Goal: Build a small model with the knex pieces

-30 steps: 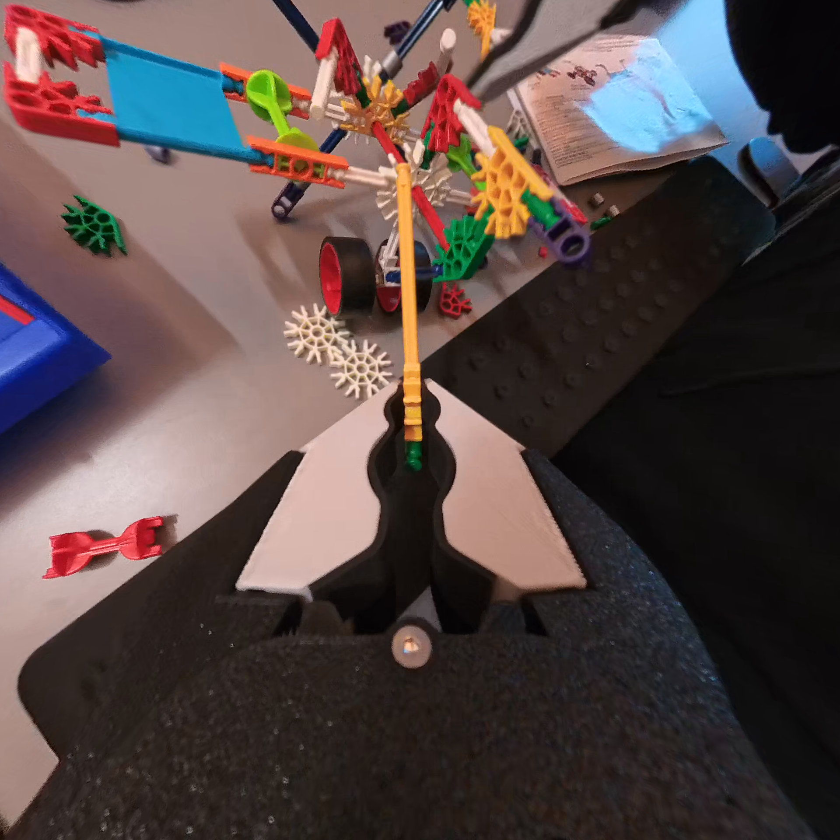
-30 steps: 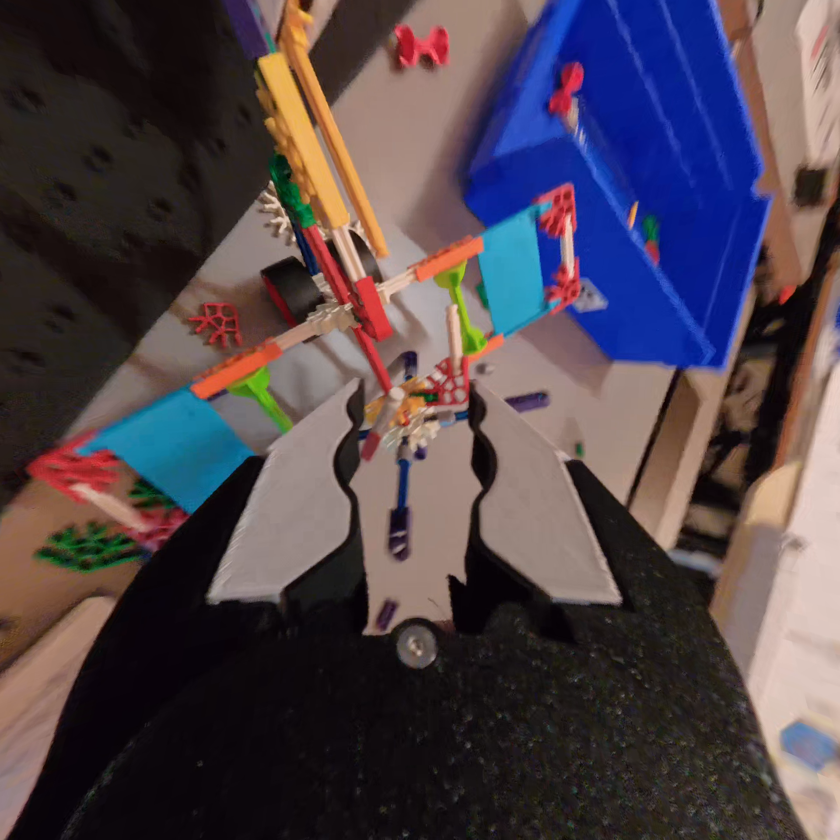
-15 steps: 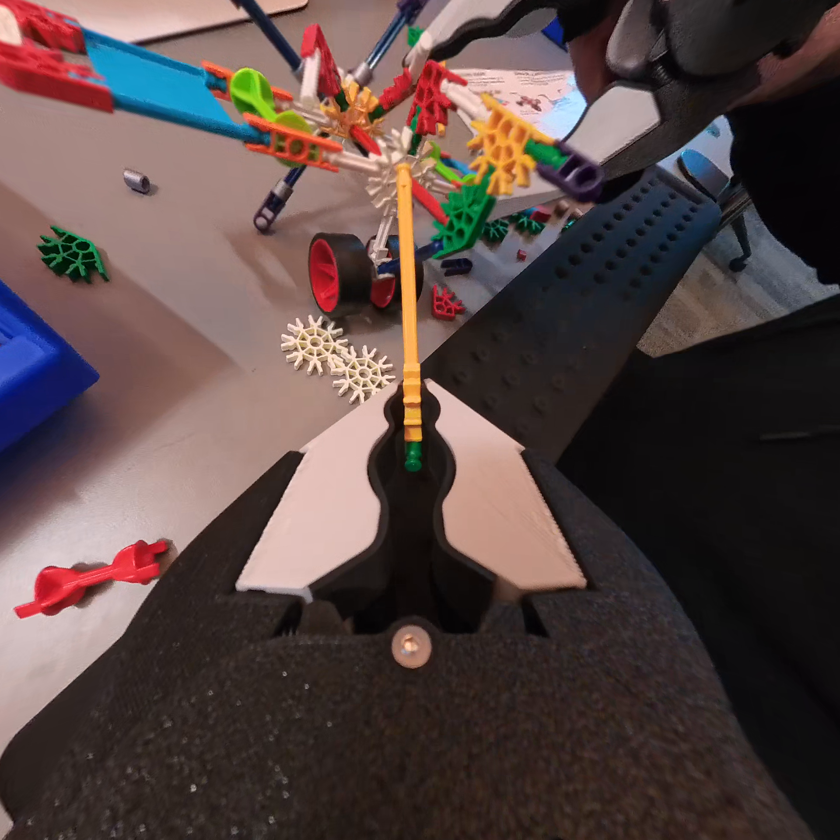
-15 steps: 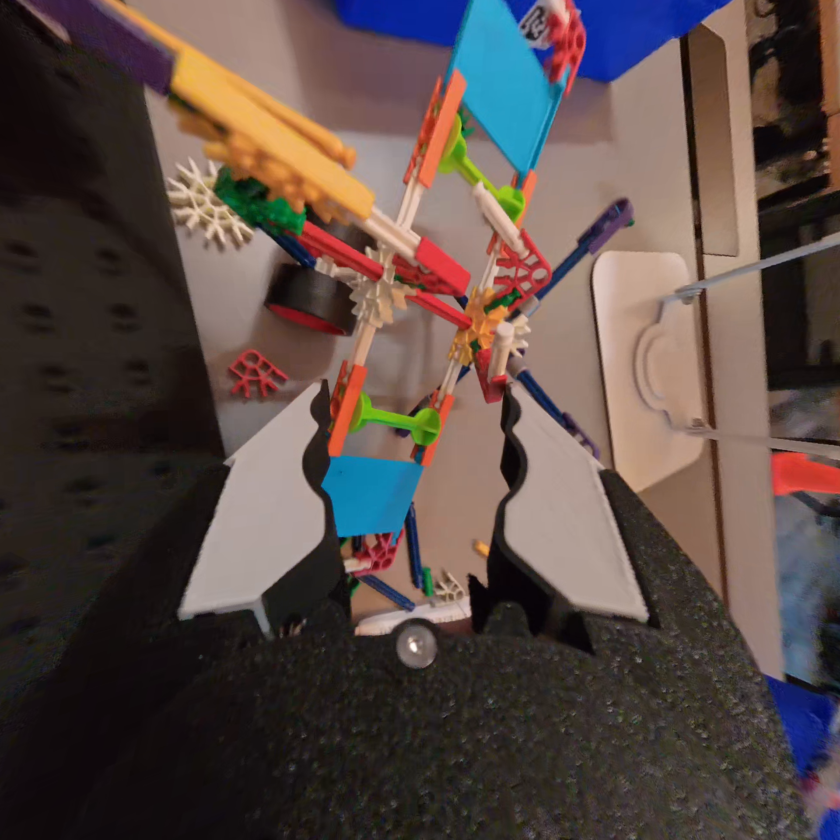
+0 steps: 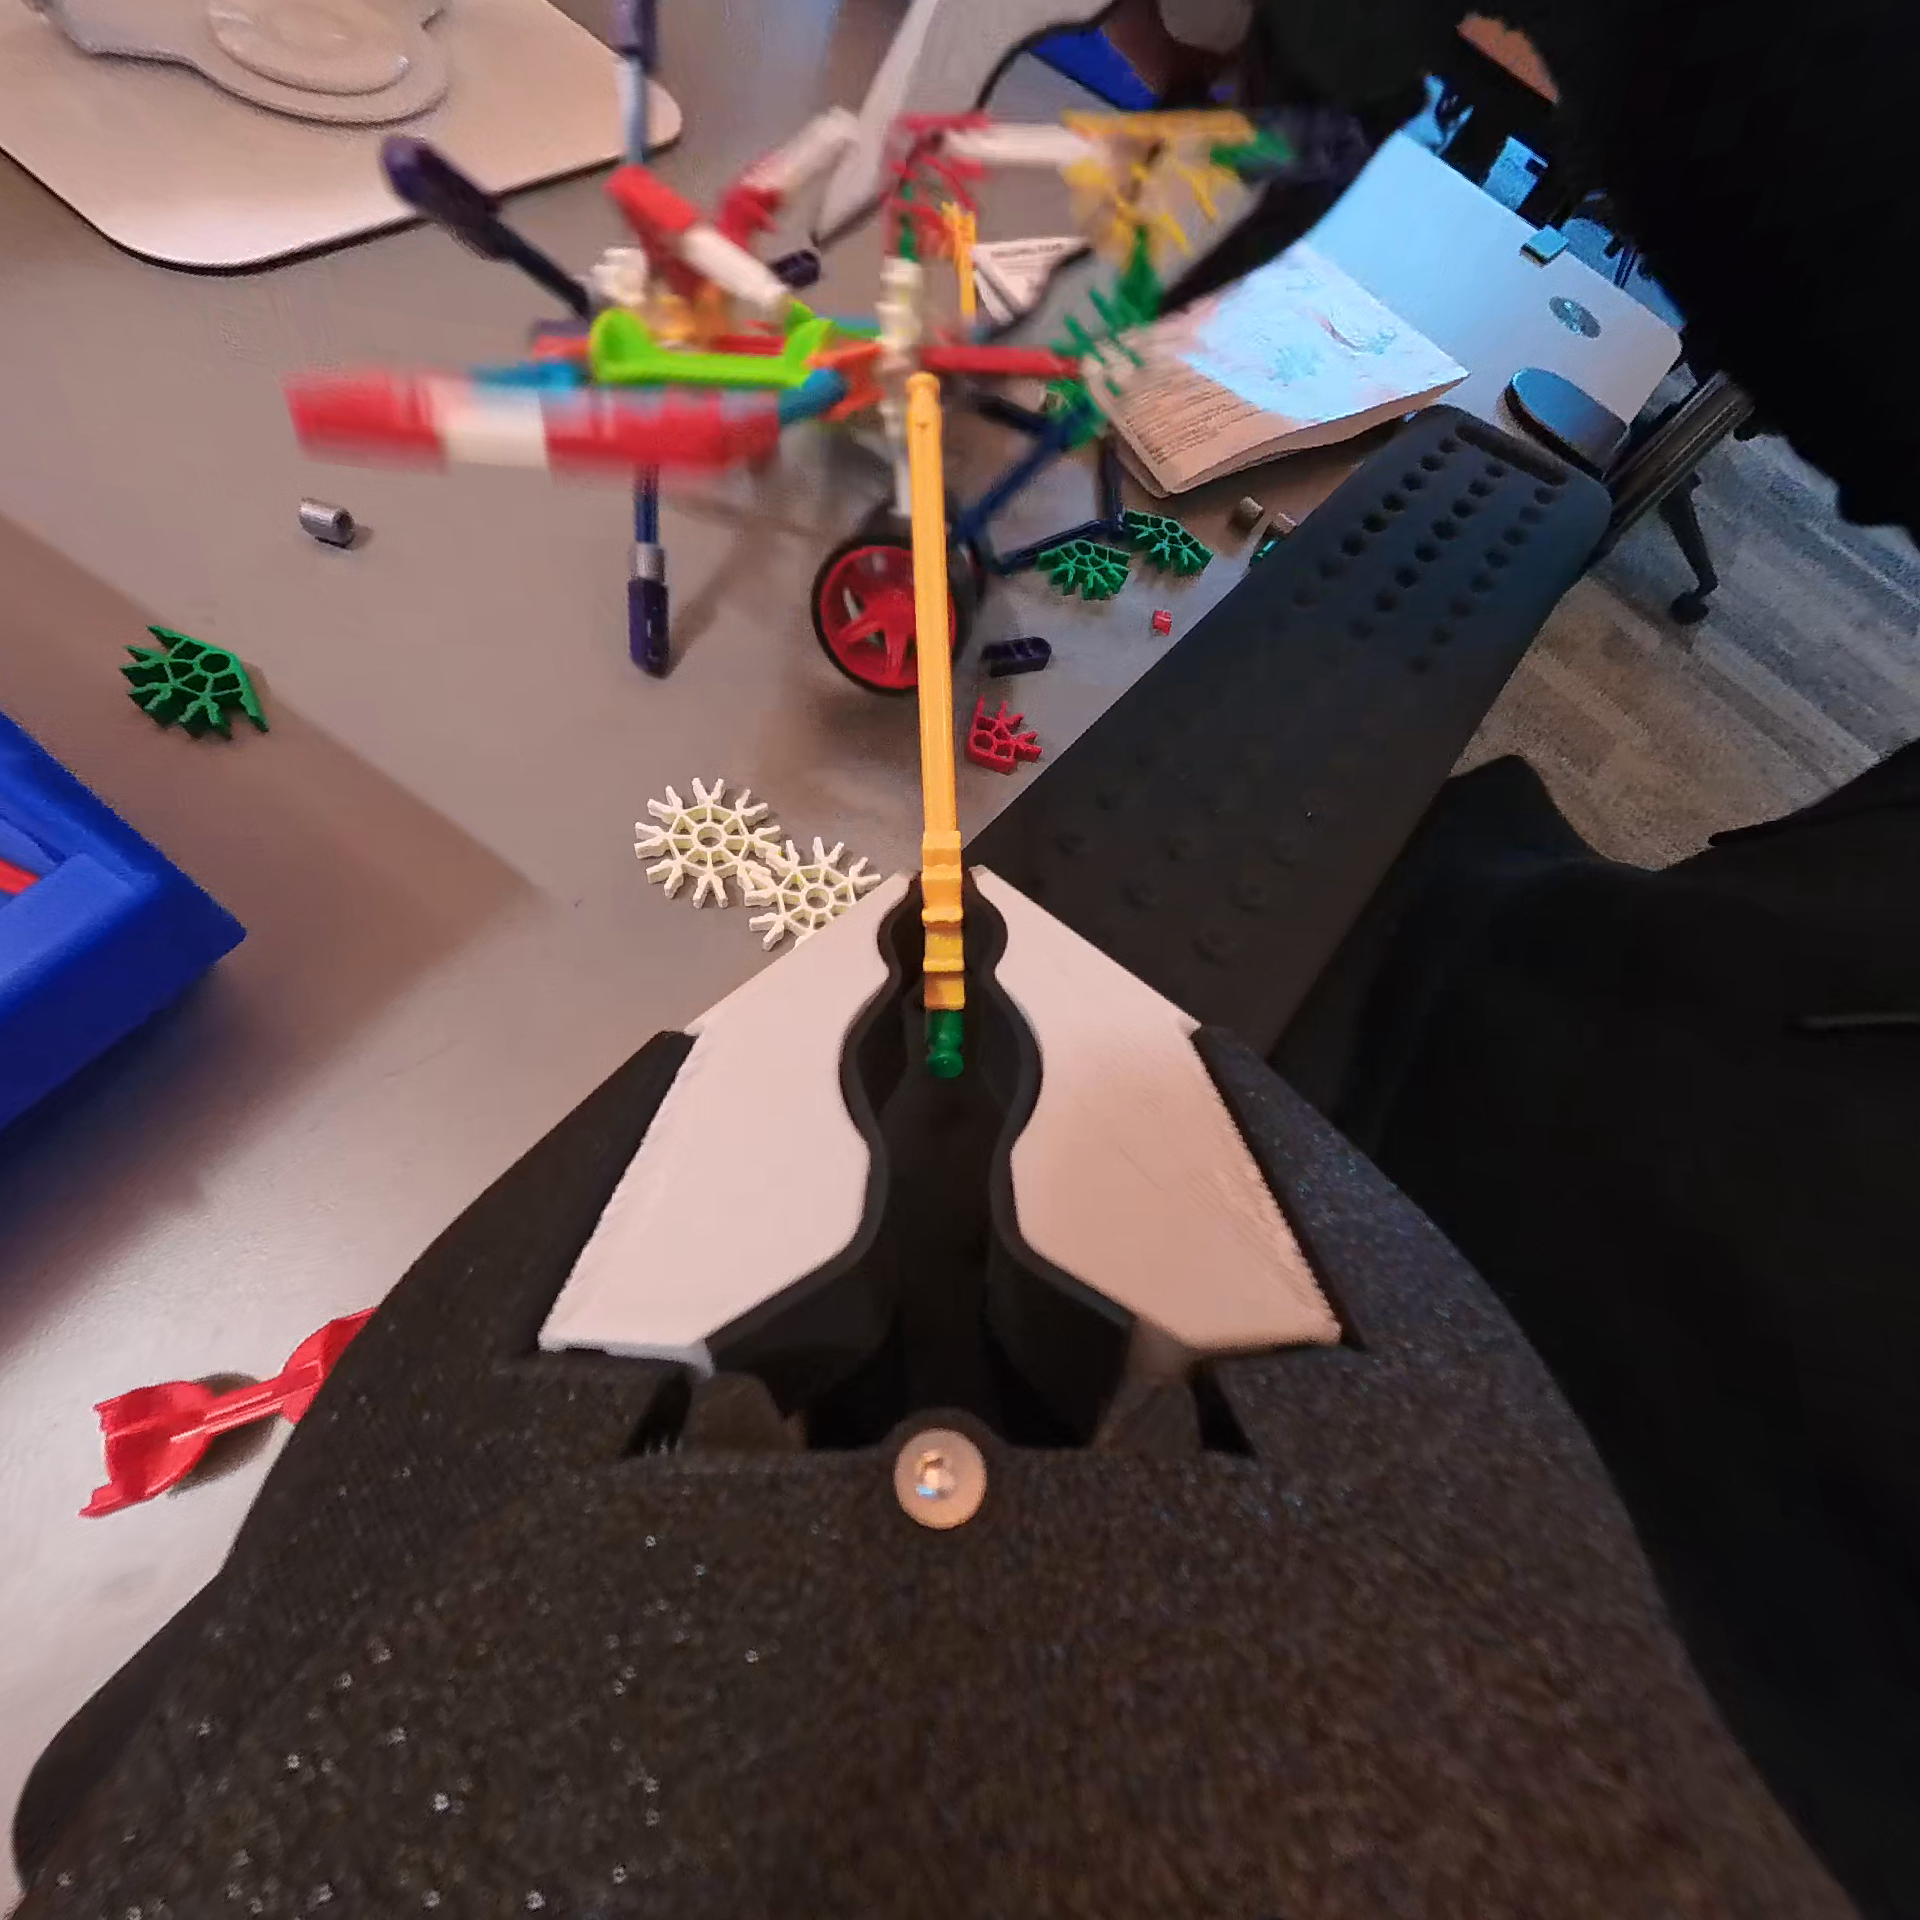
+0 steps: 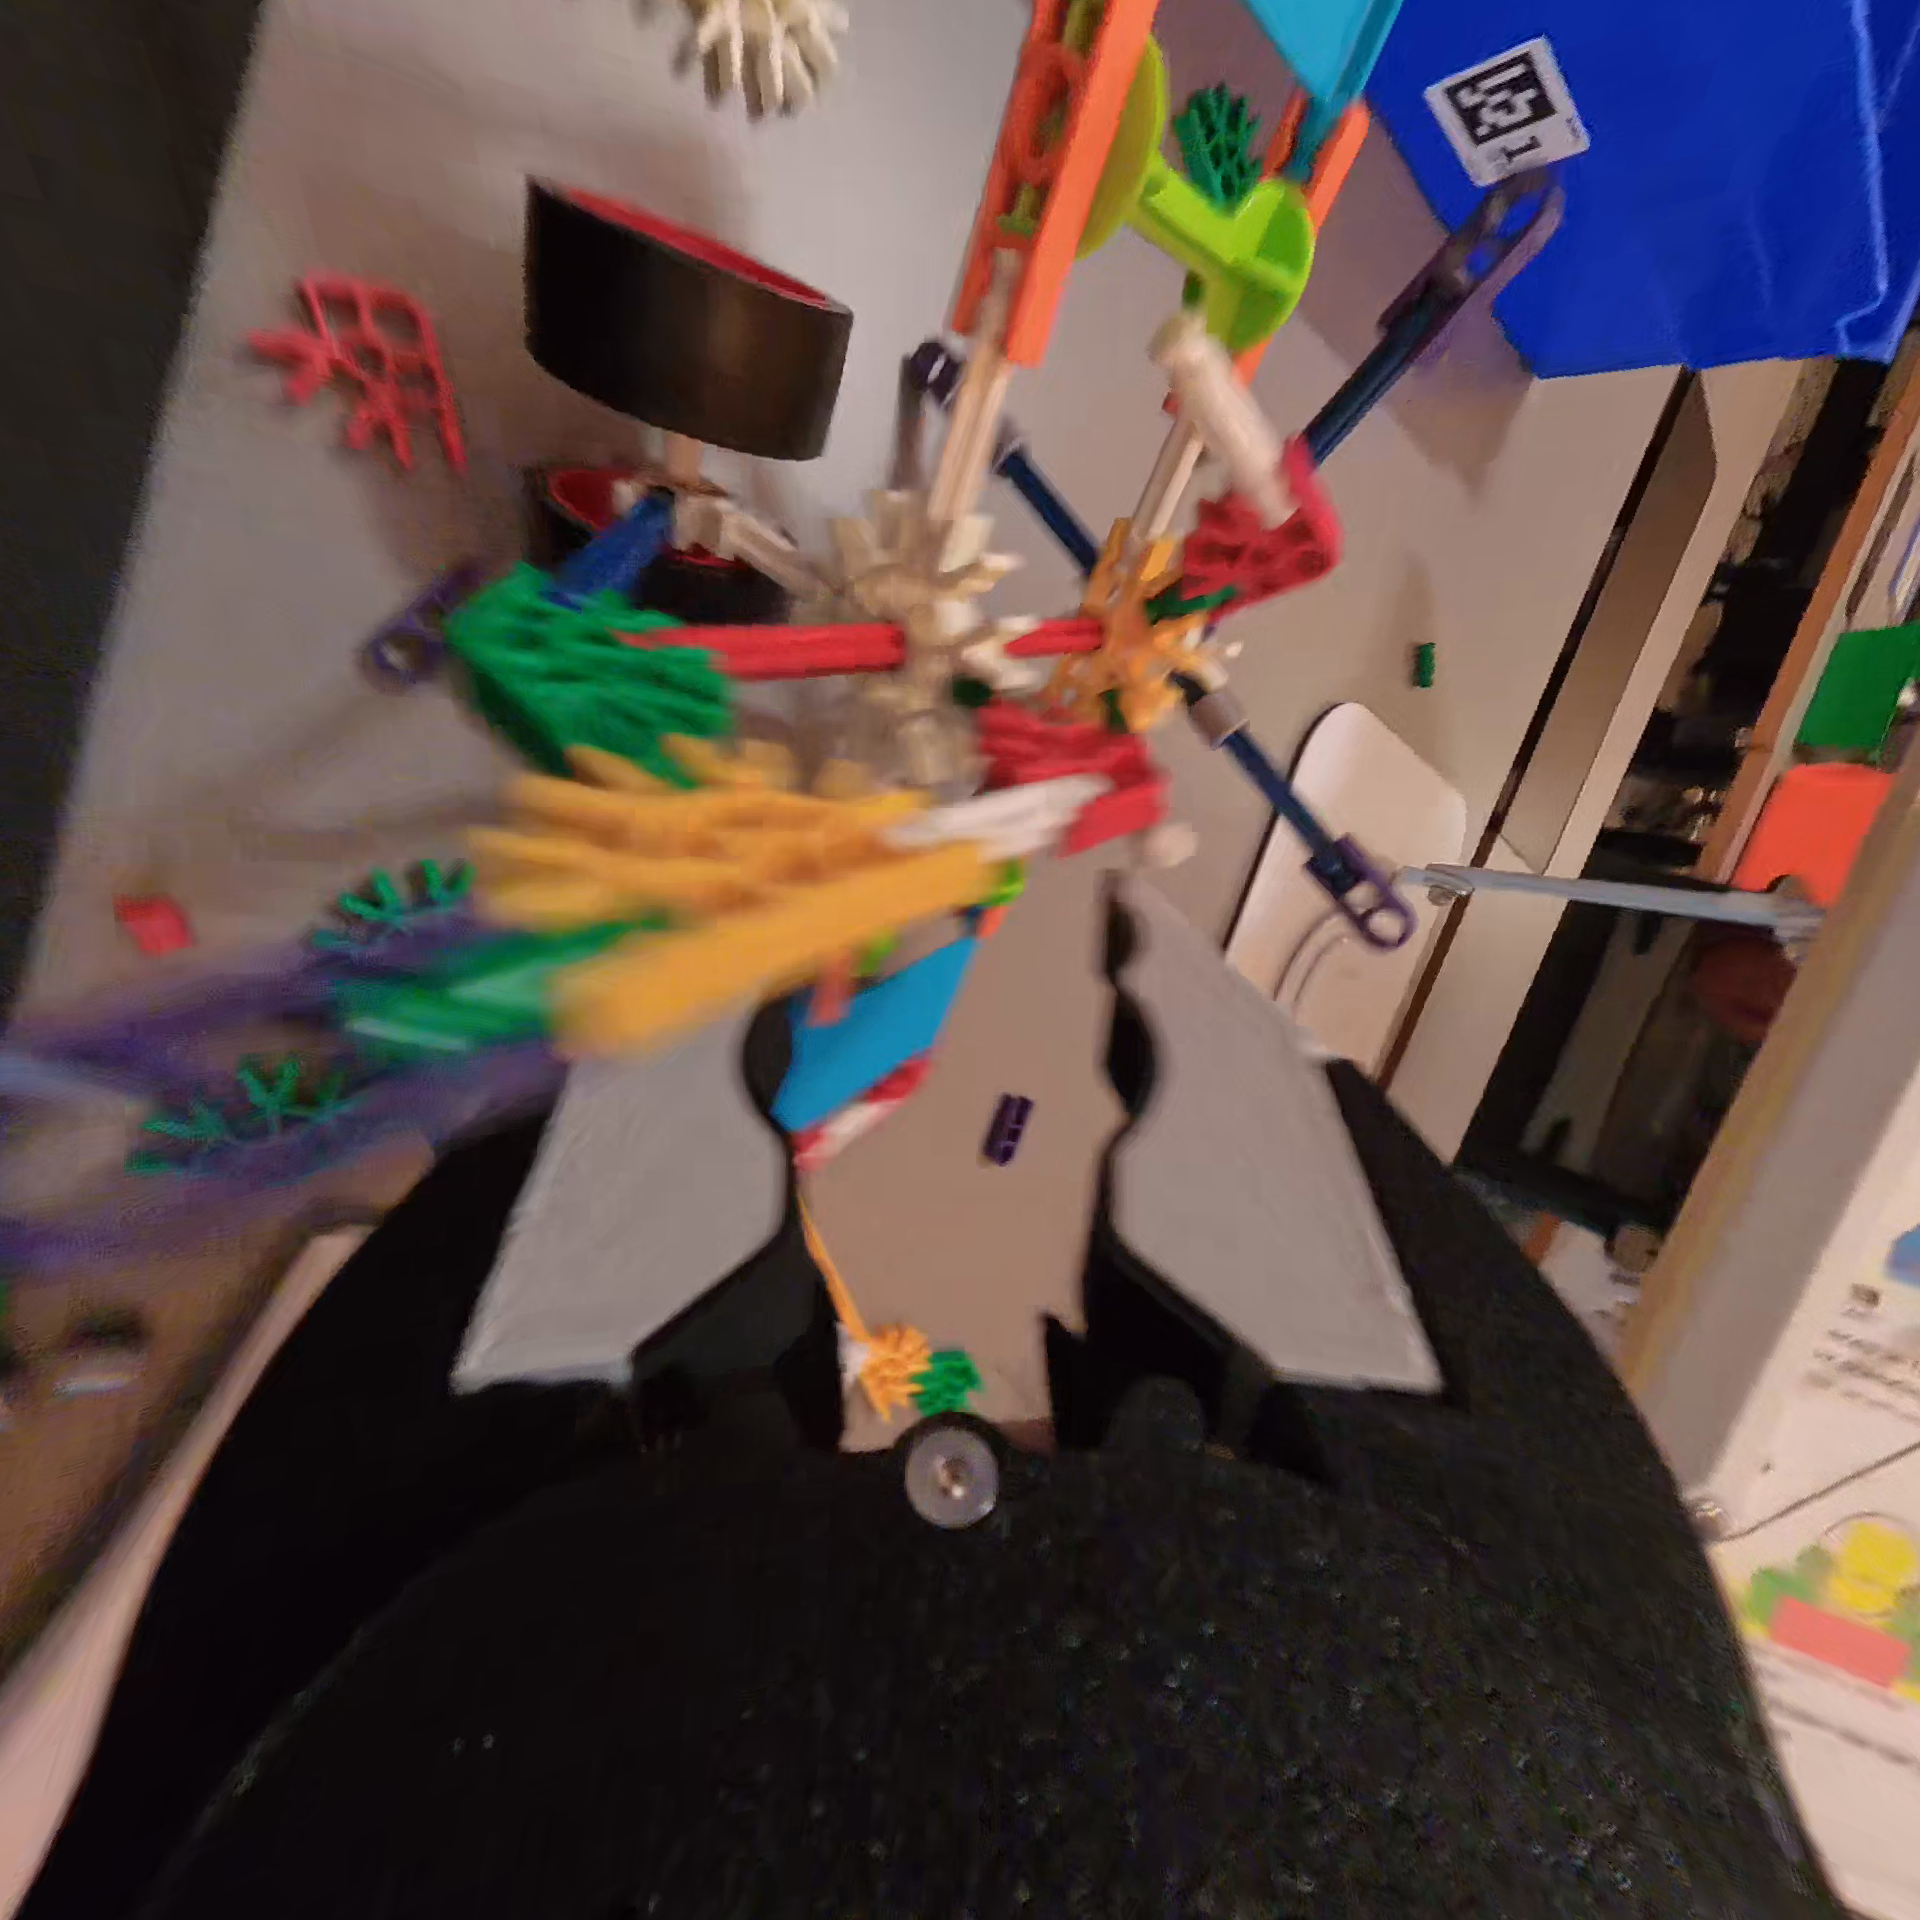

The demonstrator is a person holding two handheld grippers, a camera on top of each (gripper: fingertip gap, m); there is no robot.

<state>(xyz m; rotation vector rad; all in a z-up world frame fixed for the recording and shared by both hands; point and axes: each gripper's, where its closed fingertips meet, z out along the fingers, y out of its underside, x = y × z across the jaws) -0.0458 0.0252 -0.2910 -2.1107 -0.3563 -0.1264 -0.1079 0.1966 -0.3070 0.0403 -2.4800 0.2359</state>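
Observation:
A colourful rod-and-connector model with a red wheel stands on the grey table; its bladed part is motion-blurred. My left gripper is shut on the near end of a long yellow rod that runs up into the model. My right gripper is open, close up to the model. A blue panel of the model lies between its jaws, beside the left one. A blurred yellow piece hides its left fingertip. The right gripper's white finger shows behind the model.
Loose parts lie around: two white snowflake connectors, a green connector, a red connector, a red rod. A blue bin is at left, also in the right wrist view. A booklet and a black perforated chair arm are at right.
The model's bladed part has swung round and is now blurred. My right gripper has moved in closer to the model's hub, still open. My left gripper keeps its hold on the yellow rod.

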